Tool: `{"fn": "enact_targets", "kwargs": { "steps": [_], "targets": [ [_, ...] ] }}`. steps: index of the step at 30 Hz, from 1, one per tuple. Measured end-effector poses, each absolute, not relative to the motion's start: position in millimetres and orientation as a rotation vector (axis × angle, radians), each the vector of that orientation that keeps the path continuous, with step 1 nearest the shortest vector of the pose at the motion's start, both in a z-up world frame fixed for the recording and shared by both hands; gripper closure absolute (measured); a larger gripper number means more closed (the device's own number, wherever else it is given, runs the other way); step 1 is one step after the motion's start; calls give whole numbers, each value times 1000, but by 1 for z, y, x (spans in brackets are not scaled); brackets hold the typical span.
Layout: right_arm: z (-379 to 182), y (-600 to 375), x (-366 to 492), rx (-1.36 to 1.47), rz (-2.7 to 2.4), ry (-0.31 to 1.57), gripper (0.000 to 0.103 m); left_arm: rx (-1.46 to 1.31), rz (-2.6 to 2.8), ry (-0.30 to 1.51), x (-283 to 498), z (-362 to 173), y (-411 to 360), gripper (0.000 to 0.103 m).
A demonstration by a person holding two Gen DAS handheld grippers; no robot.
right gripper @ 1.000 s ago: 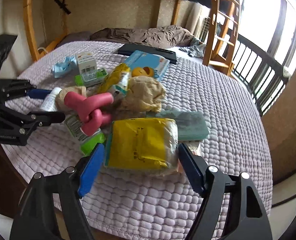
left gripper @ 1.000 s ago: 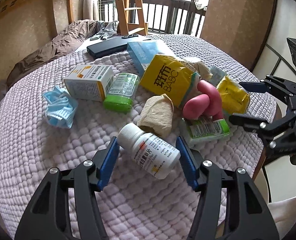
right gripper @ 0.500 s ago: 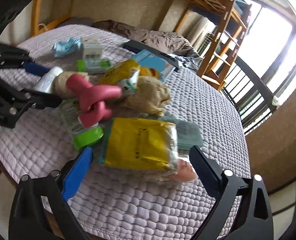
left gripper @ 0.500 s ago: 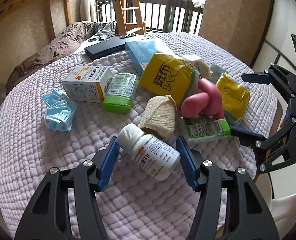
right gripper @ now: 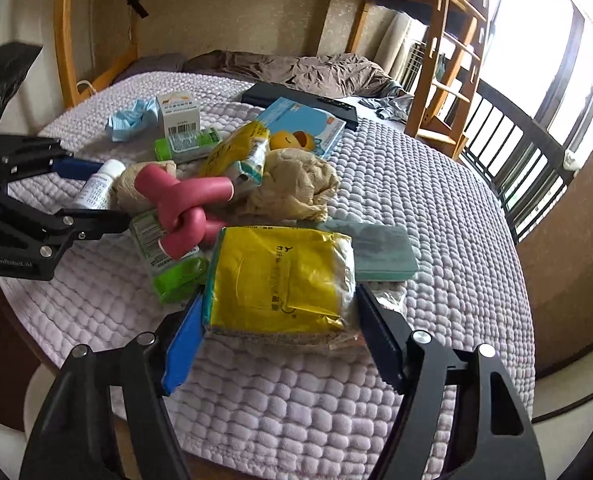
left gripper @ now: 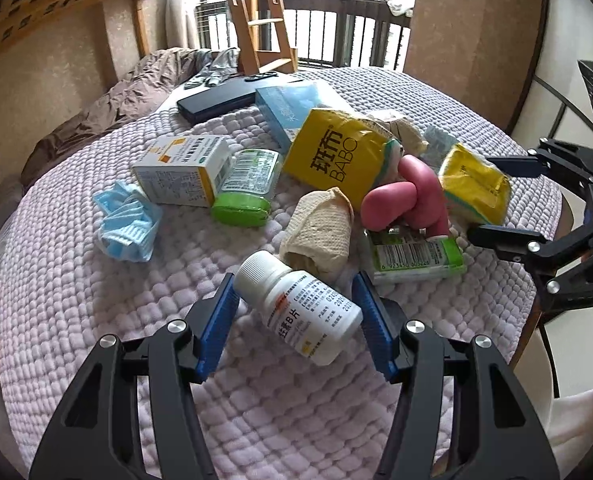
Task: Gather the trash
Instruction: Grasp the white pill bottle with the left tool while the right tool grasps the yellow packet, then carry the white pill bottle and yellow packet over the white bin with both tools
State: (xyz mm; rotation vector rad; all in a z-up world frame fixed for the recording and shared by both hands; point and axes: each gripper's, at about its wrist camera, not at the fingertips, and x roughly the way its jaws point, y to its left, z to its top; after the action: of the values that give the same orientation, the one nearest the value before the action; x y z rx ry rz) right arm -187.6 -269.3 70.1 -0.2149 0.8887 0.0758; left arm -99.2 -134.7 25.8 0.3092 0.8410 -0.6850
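Observation:
A white pill bottle [left gripper: 296, 306] lies on the purple quilted cover between the open fingers of my left gripper [left gripper: 296, 320]; neither pad clearly touches it. It also shows in the right wrist view [right gripper: 96, 188]. A yellow tissue pack [right gripper: 280, 284] lies between the open fingers of my right gripper [right gripper: 280, 328], with the pads close at both sides. The pack [left gripper: 476, 184] and right gripper [left gripper: 508, 200] show at the right of the left wrist view. A crumpled beige paper wad [left gripper: 320, 232], a blue face mask [left gripper: 126, 226] and a second paper wad [right gripper: 296, 184] lie nearby.
Also on the cover are a pink knotted tube [left gripper: 408, 200], green-capped packs [left gripper: 416, 256] [left gripper: 244, 188], a white medicine box [left gripper: 184, 170], a yellow BABO pouch [left gripper: 336, 156], a blue box [left gripper: 292, 104], a teal pack [right gripper: 380, 248] and a dark flat case [left gripper: 216, 100]. A wooden ladder [right gripper: 444, 40] stands behind.
The right gripper swung out and came back around the yellow pack, its fingers now closer to the pack's sides. The left gripper stayed around the bottle.

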Motion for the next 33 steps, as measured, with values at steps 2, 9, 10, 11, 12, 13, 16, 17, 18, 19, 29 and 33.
{"fn": "enact_targets", "kwargs": {
  "steps": [2,9,10,11,12,13,16,17,18,19,29,33],
  "targets": [
    [72,-273,-191,-174,79,895,32,284,-681,845,-102,28,-132,43],
    [82,-280,-202,-85,90,898,32,246,-654,844,-114,36,-129,43],
    [83,-280,-204,-77,92,897,32,242,-652,845,-116,38,-129,43],
    [84,-281,-205,-67,95,898,32,239,-648,848,-118,39,-128,43],
    [85,-281,-206,-61,97,900,32,238,-641,849,-119,39,-128,43],
    [86,-282,-208,-56,98,900,32,239,-633,852,-120,40,-129,43],
    [89,-282,-213,-43,105,901,32,241,-609,860,-123,41,-129,43],
    [90,-283,-215,-39,107,902,32,240,-600,866,-124,41,-129,43],
    [91,-282,-217,-37,109,902,32,239,-595,869,-125,42,-129,43],
    [91,-282,-218,-36,111,902,32,238,-587,872,-126,42,-129,43],
    [93,-278,-232,-28,136,916,32,188,-538,914,-139,45,-125,43],
    [93,-276,-239,-20,147,921,32,176,-527,917,-148,47,-121,43]
  ]
}}
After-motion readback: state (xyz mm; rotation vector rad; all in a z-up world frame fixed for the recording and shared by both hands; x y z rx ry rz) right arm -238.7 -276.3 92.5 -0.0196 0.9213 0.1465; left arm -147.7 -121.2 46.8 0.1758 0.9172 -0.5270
